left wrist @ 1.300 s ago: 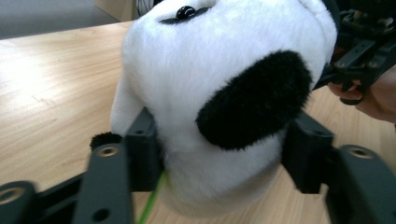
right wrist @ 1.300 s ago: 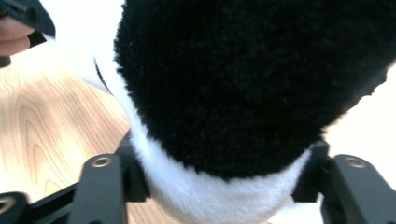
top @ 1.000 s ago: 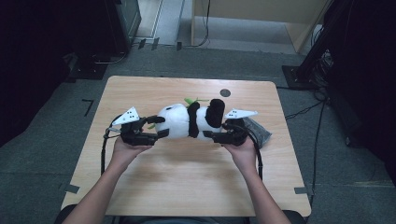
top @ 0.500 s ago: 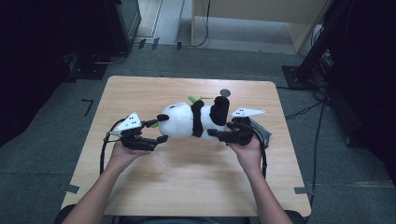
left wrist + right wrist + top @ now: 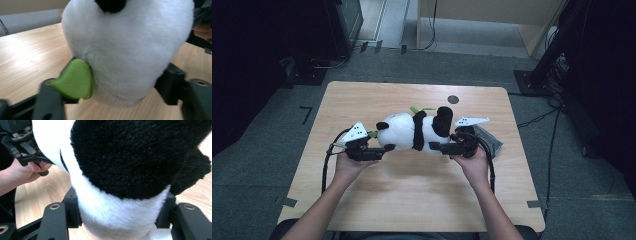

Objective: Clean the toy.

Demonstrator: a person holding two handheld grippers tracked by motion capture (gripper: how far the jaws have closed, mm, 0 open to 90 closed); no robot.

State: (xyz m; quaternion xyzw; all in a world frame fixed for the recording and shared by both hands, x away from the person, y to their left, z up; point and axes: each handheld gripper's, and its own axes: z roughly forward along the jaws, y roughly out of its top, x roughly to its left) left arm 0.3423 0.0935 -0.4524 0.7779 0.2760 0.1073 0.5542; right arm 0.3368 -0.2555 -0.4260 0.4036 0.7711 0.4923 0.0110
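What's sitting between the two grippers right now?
The plush panda spans the whole stretch between the left gripper and the right gripper, as the high view shows; each gripper's jaws sit around one end of it.

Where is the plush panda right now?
In the high view the plush panda lies stretched across the middle of the table, head at the left gripper, rear at the right gripper, both sets of jaws around it.

Plush panda (image 5: 412,132) on table (image 5: 412,195), between left tool (image 5: 379,151) and right tool (image 5: 439,148).
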